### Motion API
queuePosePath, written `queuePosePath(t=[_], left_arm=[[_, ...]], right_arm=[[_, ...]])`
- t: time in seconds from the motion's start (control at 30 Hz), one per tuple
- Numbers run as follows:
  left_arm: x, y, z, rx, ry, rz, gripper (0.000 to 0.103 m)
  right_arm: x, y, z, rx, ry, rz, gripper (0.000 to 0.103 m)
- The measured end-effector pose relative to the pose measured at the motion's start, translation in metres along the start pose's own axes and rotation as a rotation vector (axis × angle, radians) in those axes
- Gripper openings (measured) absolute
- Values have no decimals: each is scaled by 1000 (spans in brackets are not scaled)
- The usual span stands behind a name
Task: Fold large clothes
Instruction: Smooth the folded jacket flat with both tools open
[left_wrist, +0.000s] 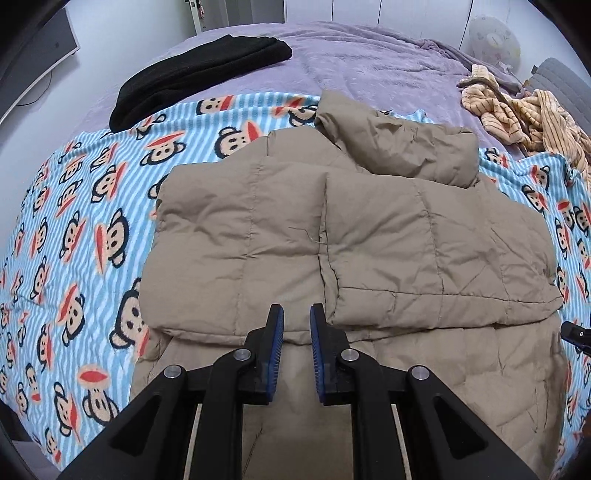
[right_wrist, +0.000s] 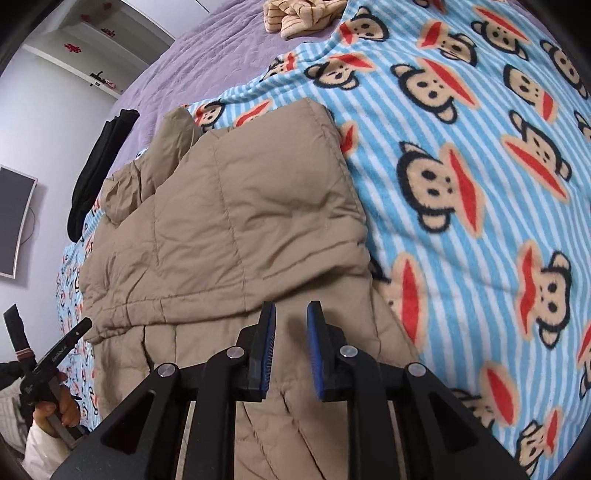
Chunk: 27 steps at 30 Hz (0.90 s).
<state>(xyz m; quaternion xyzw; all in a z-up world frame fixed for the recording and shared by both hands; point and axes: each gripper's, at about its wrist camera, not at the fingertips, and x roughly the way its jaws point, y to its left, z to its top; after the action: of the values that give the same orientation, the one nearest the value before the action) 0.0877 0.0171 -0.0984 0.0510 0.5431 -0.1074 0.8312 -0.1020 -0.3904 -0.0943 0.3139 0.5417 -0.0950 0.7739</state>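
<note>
Risk from here, as a guess: puffy khaki down jacket, lying on the monkey-print blanket on the bed with both sleeves folded across its body, likely to spring open or slide apart if gripped by one slippery quilted layer only. Left tool slightly parted, empty, poised over the folded sleeves' lower edge. Right tool likewise narrowly open, gripping nothing, above the right sleeve's cuff.

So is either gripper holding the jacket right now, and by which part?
Neither. The left gripper and right gripper both hover over the tan jacket with nothing between the pads.
</note>
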Motion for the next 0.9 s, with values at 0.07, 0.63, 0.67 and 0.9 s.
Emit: queuePosePath(t=[0.07, 0.63, 0.67, 0.9], left_arm=[[-2, 2, -6, -17, 14, 3, 75], [-29, 0, -55, -19, 47, 43, 103], [-30, 1, -60, -23, 54, 43, 103], [-37, 8, -87, -25, 87, 53, 103]], right_arm=[[-2, -1, -7, 5, 3, 0, 40], [-20, 11, -35, -33, -4, 68, 88], [-20, 11, -39, -34, -2, 70, 88], [-28, 10, -69, -21, -11, 66, 88]])
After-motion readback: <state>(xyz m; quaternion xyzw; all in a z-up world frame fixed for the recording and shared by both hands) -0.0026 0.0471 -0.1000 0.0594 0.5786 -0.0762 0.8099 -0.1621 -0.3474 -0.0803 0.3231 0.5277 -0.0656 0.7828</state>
